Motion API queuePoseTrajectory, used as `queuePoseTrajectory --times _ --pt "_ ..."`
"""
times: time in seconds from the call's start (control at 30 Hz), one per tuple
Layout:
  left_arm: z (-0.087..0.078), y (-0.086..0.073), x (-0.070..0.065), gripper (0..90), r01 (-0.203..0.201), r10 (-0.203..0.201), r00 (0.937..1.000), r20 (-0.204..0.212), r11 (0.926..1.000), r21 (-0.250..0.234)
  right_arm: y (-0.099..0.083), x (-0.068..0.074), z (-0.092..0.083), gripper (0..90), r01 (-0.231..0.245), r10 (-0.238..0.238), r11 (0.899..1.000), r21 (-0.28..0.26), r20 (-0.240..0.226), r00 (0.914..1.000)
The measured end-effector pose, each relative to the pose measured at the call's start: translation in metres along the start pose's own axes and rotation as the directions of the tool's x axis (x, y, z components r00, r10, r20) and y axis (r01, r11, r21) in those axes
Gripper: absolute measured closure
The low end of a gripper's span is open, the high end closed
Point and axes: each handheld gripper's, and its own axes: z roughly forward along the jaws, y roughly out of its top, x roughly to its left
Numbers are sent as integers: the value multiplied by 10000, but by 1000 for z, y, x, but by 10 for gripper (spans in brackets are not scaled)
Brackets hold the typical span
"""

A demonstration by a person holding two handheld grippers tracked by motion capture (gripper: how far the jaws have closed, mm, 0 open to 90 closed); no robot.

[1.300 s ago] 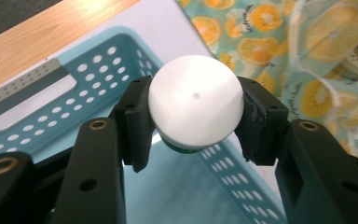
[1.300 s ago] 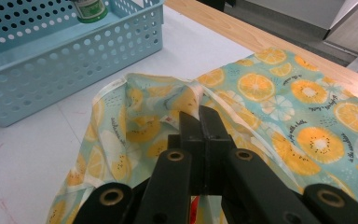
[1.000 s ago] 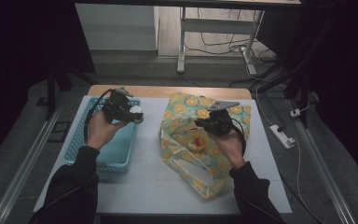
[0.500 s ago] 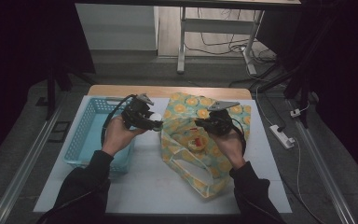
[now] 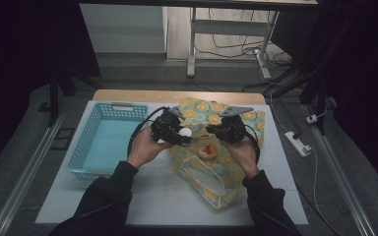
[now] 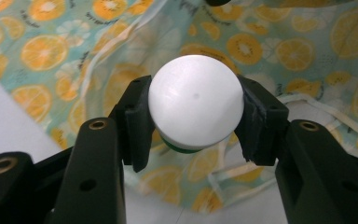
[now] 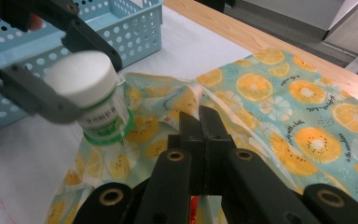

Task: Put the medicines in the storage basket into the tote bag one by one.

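Observation:
A small bottle (image 6: 196, 100) with a white cap and a green-edged label sits between the jaws of my left gripper (image 6: 193, 116), which is shut on it. In the high view that gripper (image 5: 179, 133) holds the bottle (image 5: 185, 132) at the left rim of the bag's mouth. The bag (image 5: 216, 167) is teal with orange slices and lies on the white mat. My right gripper (image 5: 224, 130) is shut on the bag's upper rim, its jaws pressed together on the fabric (image 7: 196, 100). The right gripper view has the bottle (image 7: 95, 98) tilted just above the bag (image 7: 284, 93).
A light blue perforated basket (image 5: 115, 105) stands left of the bag, close behind the left hand. Something red and yellow (image 5: 207, 149) lies inside the bag's mouth. The table's wooden far edge (image 5: 177, 96) runs behind. A power strip (image 5: 298, 142) lies on the floor at right.
My left hand has carried the bottle rightward, from above the basket to the bag's mouth. The right gripper has stayed put on the bag's rim.

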Motion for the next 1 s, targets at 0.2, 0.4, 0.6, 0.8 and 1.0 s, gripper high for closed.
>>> queuePoseTrajectory --times 0.2,0.4,0.6,0.8,1.0 --pt "17 9 -7 504 -254 253 9997 72 9996 82 0 0 -1 900 13 -13 10000 -41 -1 10000" --pt "33 17 -11 504 -367 366 9991 209 9993 18 0 0 -1 900 10 -10 10000 -54 11 10000" --pt "48 23 -14 504 -523 522 9985 154 9986 28 0 -1 -1 900 -7 7 10000 -62 24 10000" --pt "59 25 -14 504 -514 514 9986 83 9987 6 -1 -2 -1 900 -60 60 10000 -38 52 10000" --pt "69 25 -13 503 -471 471 9989 35 9989 -39 -1 -2 -1 900 -39 39 10000 -30 59 10000"
